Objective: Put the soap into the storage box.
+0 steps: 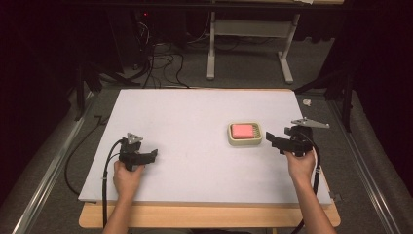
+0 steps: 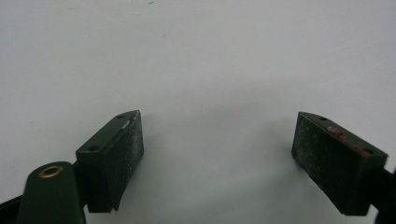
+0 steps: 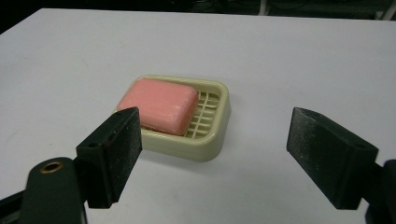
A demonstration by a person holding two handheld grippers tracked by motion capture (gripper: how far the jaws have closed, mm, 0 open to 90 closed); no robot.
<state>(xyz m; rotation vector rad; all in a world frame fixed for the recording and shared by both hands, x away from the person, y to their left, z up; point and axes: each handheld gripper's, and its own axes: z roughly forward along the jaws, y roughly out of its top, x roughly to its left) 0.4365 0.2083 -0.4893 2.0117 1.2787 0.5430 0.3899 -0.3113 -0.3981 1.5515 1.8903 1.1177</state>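
I'm looking down on the white table (image 1: 195, 122), bare across most of its top, with a wooden edge along the near side. Beyond it at twelve o'clock stands a grey frame (image 1: 248, 44) amid loose cables on the floor. On the table, at about three o'clock from its centre, sits the cream soap dish (image 1: 245, 134), and nothing stands between it and my right gripper (image 1: 273, 141), just beside it at its three o'clock, jaws spread wide and holding nothing. My left gripper (image 1: 152, 155) hangs well apart at eight o'clock, also released, over bare table. The right gripper view gives me the pink soap bar (image 3: 159, 105) lying toward one end of the dish, slatted floor showing beside it.
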